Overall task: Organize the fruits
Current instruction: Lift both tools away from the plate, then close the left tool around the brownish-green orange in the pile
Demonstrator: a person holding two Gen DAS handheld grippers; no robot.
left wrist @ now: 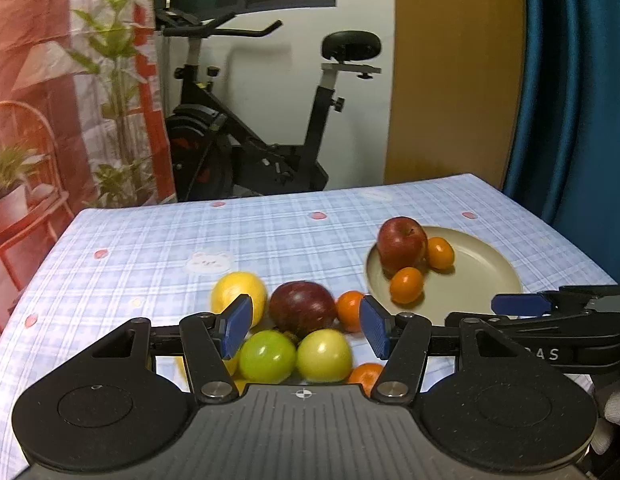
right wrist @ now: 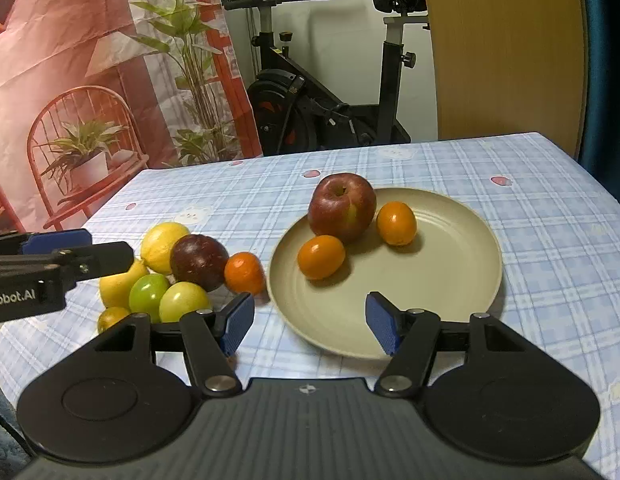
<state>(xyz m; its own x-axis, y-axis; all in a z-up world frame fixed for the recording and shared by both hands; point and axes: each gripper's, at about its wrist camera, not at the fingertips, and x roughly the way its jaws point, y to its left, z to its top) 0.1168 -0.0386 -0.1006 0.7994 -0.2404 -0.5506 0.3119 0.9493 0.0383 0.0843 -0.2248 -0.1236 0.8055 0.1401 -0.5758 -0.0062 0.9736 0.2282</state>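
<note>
Blue pads, left tool (left wrist: 306, 330): jaws standing apart, nothing between them, hanging above the fruit heap.
Right tool (right wrist: 310, 322): released too, empty, poised over the near rim of the plate (right wrist: 461, 304).
Nearest fruit: two green ones (left wrist: 268, 356) (left wrist: 323, 355) side by side, a small orange (left wrist: 365, 376) tucked half under the left tool.
Behind them: dark plum (left wrist: 302, 308) in the middle, lemon (left wrist: 238, 294) to its left, another orange (left wrist: 349, 310) to its right, all touching in one cluster on the counter (left wrist: 150, 248).
Plate load: red apple (right wrist: 342, 206) at the far rim, an orange (right wrist: 321, 257) in front of it and one (right wrist: 395, 223) beside it.
Progress, my call: three in, the heap not yet moved.
Risk one: round fruit packed tight, so closing on one may nudge its neighbours and send them rolling across the cloth.
Risk two: both tools close together, and they could clash reaching for the same fruit.
Risk three: a fruit dropped on the plate may knock the oranges out.
Far back: exercise bike (left wrist: 270, 120).
</note>
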